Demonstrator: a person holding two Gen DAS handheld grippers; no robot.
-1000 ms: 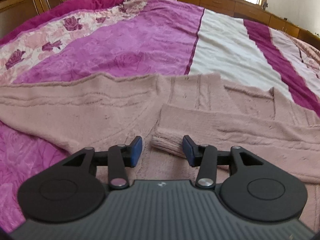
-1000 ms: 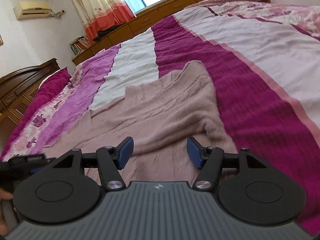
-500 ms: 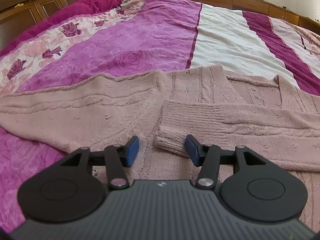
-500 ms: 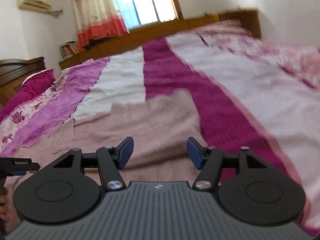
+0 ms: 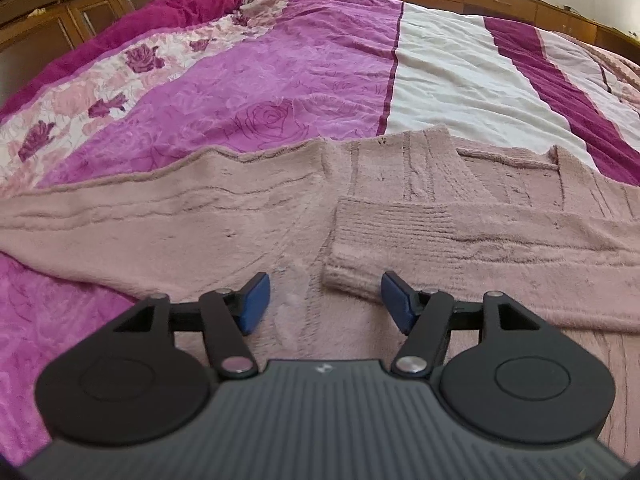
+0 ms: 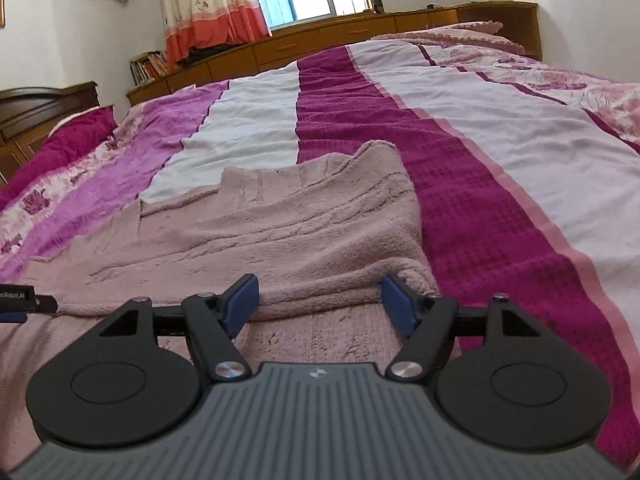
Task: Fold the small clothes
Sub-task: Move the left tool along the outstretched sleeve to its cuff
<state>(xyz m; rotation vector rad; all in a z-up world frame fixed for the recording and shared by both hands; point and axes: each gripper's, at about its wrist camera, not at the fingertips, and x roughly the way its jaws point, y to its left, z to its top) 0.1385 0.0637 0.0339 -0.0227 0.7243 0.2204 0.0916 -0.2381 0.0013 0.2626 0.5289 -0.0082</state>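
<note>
A dusty-pink knitted sweater [image 5: 200, 220] lies spread flat on the bed. One sleeve is folded across its body, with the ribbed cuff [image 5: 352, 264] just ahead of my left gripper [image 5: 324, 300]. The left gripper is open and empty, low over the sweater's body. In the right wrist view the sweater [image 6: 280, 232] lies ahead, its folded sleeve edge between the blue pads. My right gripper [image 6: 318, 300] is open, hovering at that edge. The other sleeve stretches out to the left in the left wrist view.
The bed is covered with a striped purple, white and magenta bedspread [image 5: 460, 76] with rose prints. A wooden headboard [image 5: 60, 8] stands at the far left. Low wooden cabinets [image 6: 320, 40], a window and curtains line the far wall. The left gripper's tip [image 6: 16, 298] shows at the right view's left edge.
The left gripper rose slightly and tilted, staying over the cuff. The right gripper swung and settled low at the sweater's folded edge. Both stay open.
</note>
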